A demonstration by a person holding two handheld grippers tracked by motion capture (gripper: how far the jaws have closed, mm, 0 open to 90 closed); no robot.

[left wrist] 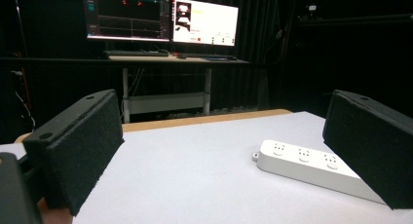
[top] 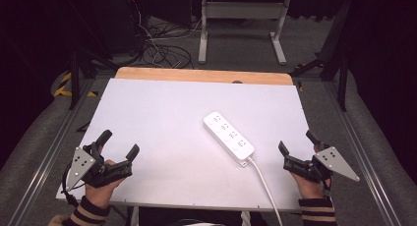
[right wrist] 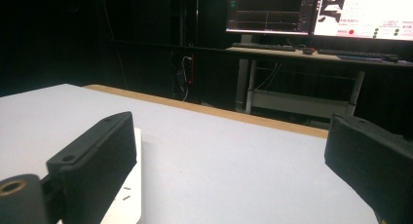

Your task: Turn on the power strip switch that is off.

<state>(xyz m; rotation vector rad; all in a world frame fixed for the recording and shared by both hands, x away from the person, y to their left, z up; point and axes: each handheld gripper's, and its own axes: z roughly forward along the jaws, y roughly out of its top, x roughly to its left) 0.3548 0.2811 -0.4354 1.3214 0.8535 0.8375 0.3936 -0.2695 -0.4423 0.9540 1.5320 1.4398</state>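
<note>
A white power strip (top: pixel 228 136) lies slantwise right of the table's middle, its white cable (top: pixel 263 179) running off the front edge. My left gripper (top: pixel 118 144) rests near the front left corner, open and empty. Between its jaws the power strip (left wrist: pixel 311 168) lies further off to the right. My right gripper (top: pixel 296 141) sits near the front right edge, open and empty, just right of the strip. A corner of the power strip (right wrist: pixel 127 197) peeks out behind the left jaw in the right gripper view.
The white table top (top: pixel 162 118) has a wooden strip (top: pixel 196 75) along its far edge. Beyond it stand a desk frame (top: pixel 241 24) and floor cables (top: pixel 162 49). Monitors (left wrist: pixel 160 17) glow on a desk behind the table.
</note>
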